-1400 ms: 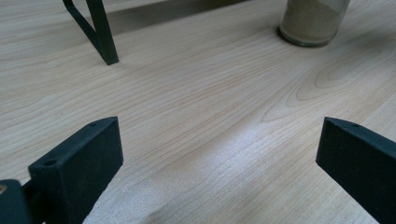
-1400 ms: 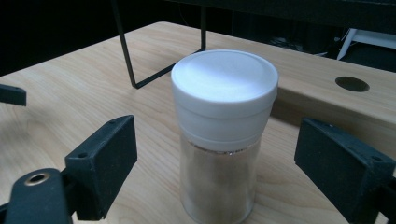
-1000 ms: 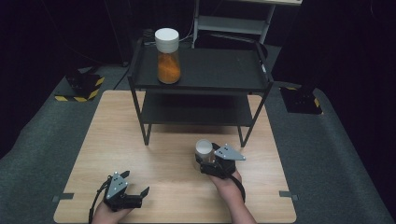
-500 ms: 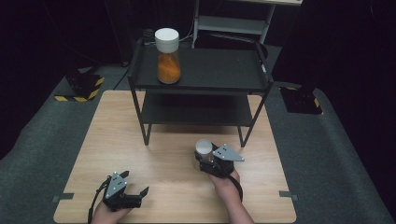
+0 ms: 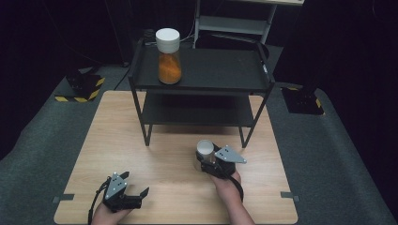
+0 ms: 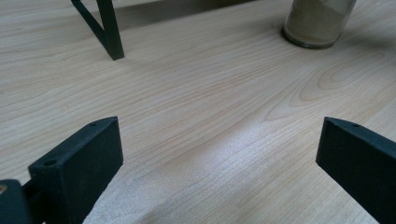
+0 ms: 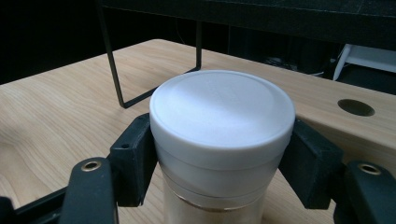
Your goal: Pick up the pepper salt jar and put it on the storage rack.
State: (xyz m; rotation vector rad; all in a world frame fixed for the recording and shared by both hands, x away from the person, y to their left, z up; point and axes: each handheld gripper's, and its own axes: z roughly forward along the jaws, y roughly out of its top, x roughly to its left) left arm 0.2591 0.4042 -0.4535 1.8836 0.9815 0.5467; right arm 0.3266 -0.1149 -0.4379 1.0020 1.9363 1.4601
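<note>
A glass jar point(image 7: 222, 116) of beige powder with a white lid point(image 5: 205, 146) stands on the wooden table point(image 5: 112, 136), in front of the black rack's right legs. My right gripper point(image 7: 219, 163) is shut on it, its black pads point(image 7: 135, 158) pressing just under the lid from both sides; from above, the right gripper point(image 5: 206, 158) sits right behind the jar. My left gripper point(image 5: 137, 186) rests low at the table's near left, open, with bare wood between its jaws point(image 6: 219, 140). The beige jar's base point(image 6: 317, 23) shows far off in the left gripper view.
A black two-level rack point(image 5: 202, 75) stands at the back of the table; a white-lidded jar of orange powder point(image 5: 169, 56) is on its top level at the left. A rack leg point(image 6: 109, 32) rises ahead of the left gripper. A round hole point(image 7: 356, 107) is in the tabletop.
Both hands have stayed in place. The right gripper's jaws look drawn in tighter against the jar than a second ago; the jar has not moved.
</note>
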